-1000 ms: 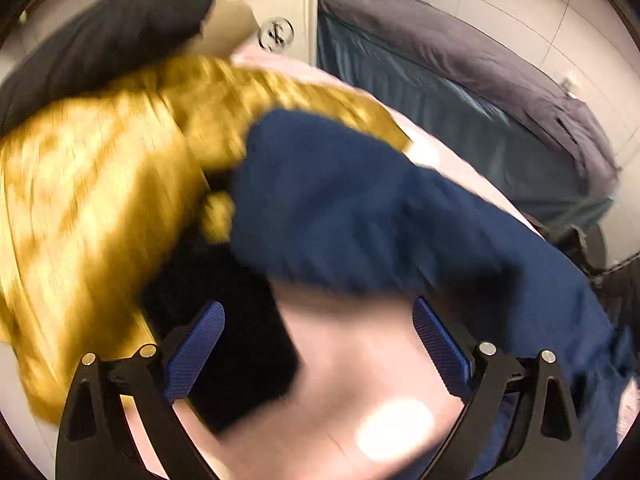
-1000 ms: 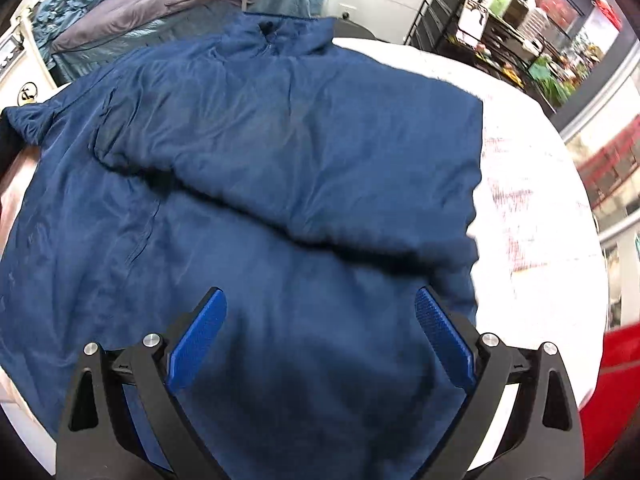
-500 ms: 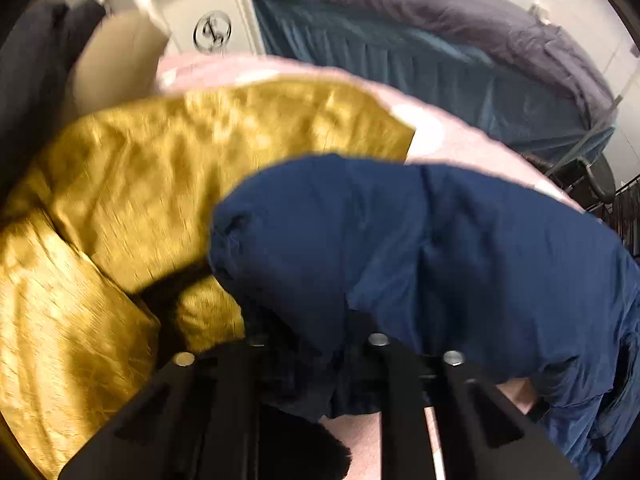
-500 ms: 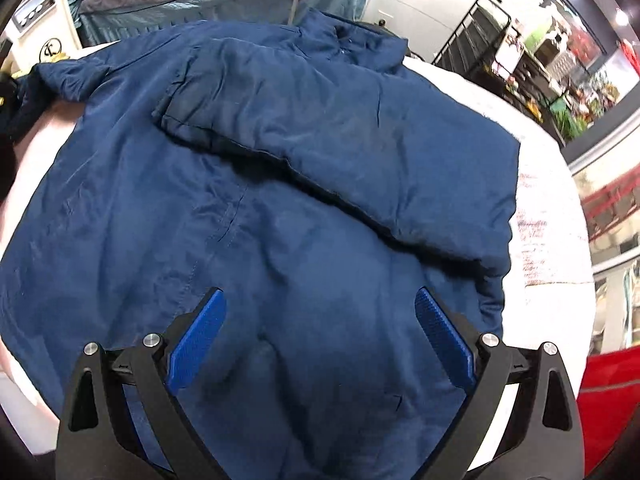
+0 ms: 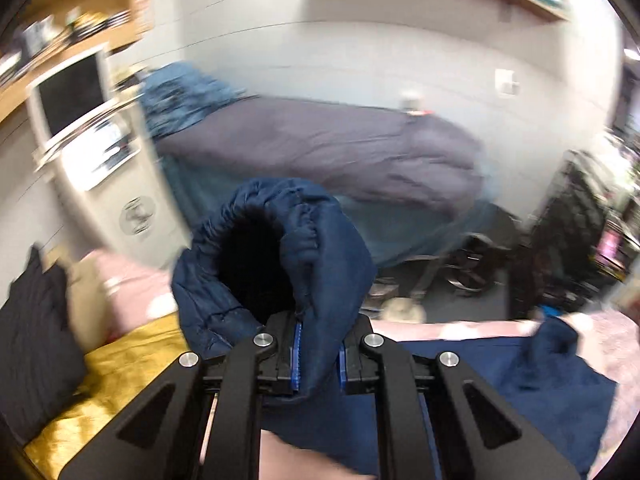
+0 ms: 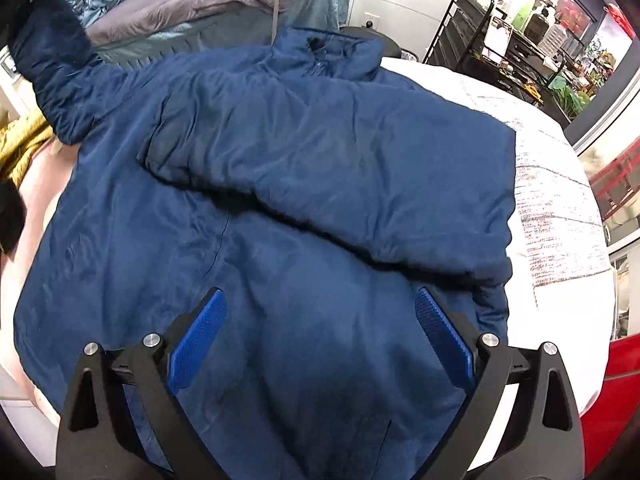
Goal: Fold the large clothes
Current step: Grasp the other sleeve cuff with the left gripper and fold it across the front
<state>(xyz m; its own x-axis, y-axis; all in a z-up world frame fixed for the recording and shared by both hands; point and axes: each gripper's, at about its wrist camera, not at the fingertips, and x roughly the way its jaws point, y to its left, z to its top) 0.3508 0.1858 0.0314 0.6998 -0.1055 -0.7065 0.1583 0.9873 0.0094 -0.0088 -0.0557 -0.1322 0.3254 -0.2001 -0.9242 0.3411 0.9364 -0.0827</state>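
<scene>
A large navy blue jacket (image 6: 304,208) lies spread on the table, collar at the far side, one sleeve folded across its chest. My left gripper (image 5: 318,354) is shut on the cuff of the other sleeve (image 5: 280,264) and holds it lifted above the table; that raised sleeve also shows at the far left of the right wrist view (image 6: 56,68). My right gripper (image 6: 320,336) is open and empty, hovering over the jacket's lower part.
A golden-yellow garment (image 5: 112,384) and a black garment (image 5: 36,340) lie at the left on the pink table cover (image 5: 132,288). A bed with a grey quilt (image 5: 340,148) stands behind. A white machine (image 5: 92,148) is at the back left; black racks (image 6: 472,28) at the back right.
My left gripper closed on the sleeve cuff and lifted it up off the table, tilting toward the room. My right gripper stayed open over the jacket, shifting slightly.
</scene>
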